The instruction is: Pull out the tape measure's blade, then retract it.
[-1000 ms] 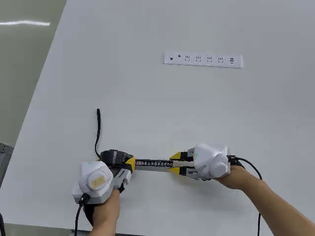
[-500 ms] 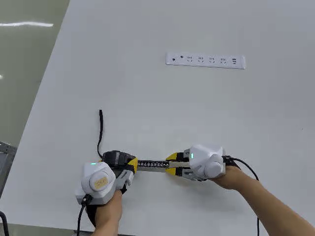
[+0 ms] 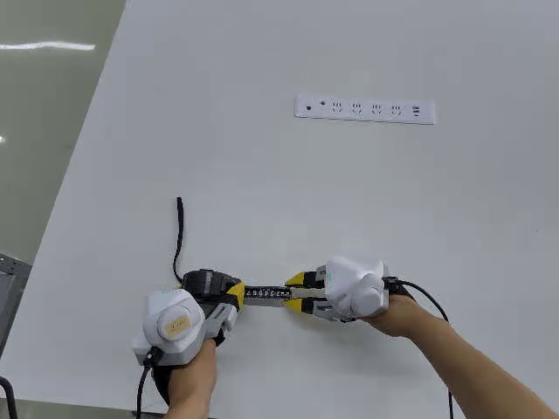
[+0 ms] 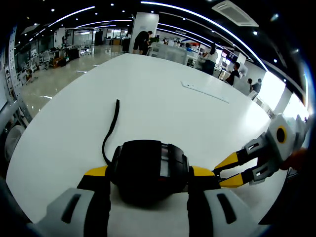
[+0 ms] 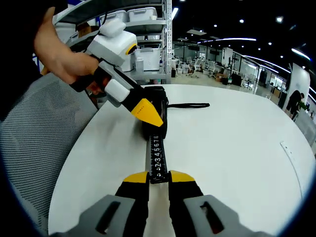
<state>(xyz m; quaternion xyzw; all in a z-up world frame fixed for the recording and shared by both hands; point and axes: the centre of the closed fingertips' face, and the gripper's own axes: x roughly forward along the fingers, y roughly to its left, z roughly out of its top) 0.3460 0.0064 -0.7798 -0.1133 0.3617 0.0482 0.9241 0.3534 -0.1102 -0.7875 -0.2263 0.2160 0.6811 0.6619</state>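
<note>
The tape measure (image 3: 208, 284) lies on the white tabletop (image 3: 349, 201) near its front edge, between the two tongs. The left tongs (image 4: 148, 173) are spread wide around the black case (image 5: 157, 103) and press on its two flanks. The right tongs (image 5: 159, 177) are almost closed and pinch the end of the blade (image 5: 156, 153), of which a short length is out and lies flat on the tabletop. We judge the case to be compact, hard and rather smooth, so a hold across its broad sides seems the sure one. The blade is thin and probably stiff along its length, but it may kink if twisted, and its spring will pull it back. It is best taken at the tip and guided home slowly. As a container we have the case itself: the rest of the blade is coiled inside, hidden from us. A black strap (image 3: 177, 236) trails from the case, and a power strip (image 3: 364, 108) lies well apart.
</note>
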